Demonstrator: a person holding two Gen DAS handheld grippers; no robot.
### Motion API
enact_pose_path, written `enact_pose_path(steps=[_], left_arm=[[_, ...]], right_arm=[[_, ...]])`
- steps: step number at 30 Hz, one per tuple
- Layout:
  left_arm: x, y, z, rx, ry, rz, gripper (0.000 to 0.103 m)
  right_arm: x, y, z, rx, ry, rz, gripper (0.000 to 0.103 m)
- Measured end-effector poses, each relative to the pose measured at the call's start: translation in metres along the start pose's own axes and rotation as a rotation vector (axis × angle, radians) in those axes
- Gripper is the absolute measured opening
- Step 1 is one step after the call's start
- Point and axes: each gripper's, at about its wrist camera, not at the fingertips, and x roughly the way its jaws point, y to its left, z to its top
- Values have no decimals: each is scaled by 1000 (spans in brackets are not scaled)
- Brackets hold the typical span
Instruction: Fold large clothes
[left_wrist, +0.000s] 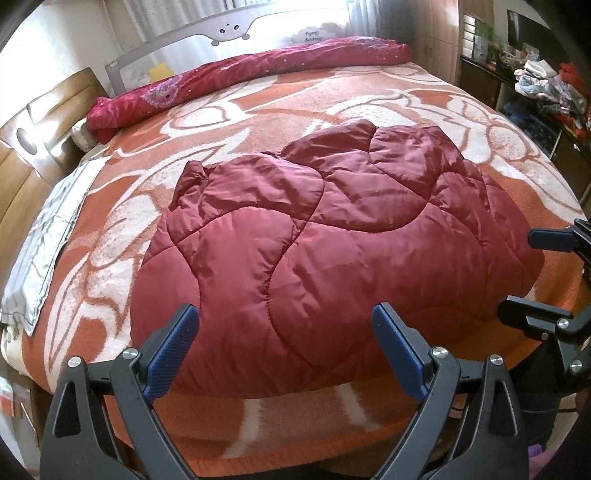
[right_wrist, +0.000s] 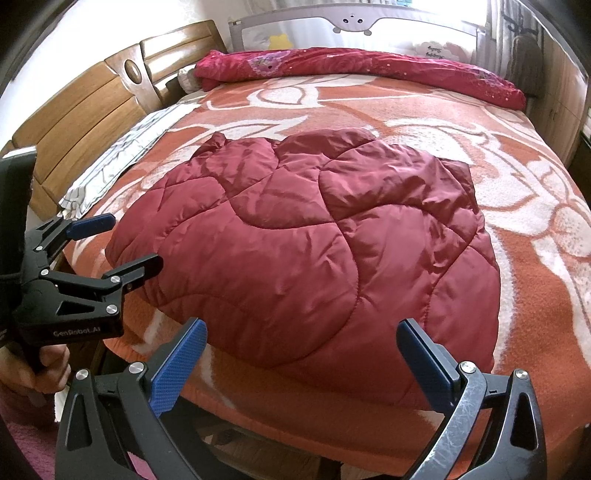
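Left gripper (left_wrist: 284, 347) agape, shelf clutter (left_wrist: 546, 88) left-view only

maroon quilted jacket (left_wrist: 332, 236), orange-white floral blanket (left_wrist: 258, 110)

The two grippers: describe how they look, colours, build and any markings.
Both the left gripper and the right gripper are black plastic frames with triangular cut-outs and silver rivets at the joints. Their fingers carry flat blue pads with a fine dotted texture. One arm of the right gripper's frame is scuffed grey. In the right wrist view, the left gripper's body reads "GenRobot.AI" in pale letters. No sleeve shows.
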Motion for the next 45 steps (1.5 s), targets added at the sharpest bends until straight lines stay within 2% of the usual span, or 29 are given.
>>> enact_pose_path(steps=[45], left_arm=[[13, -1, 8, 8, -5, -2, 96]], right_arm=[[7, -7, 4, 16, -3, -7, 103]])
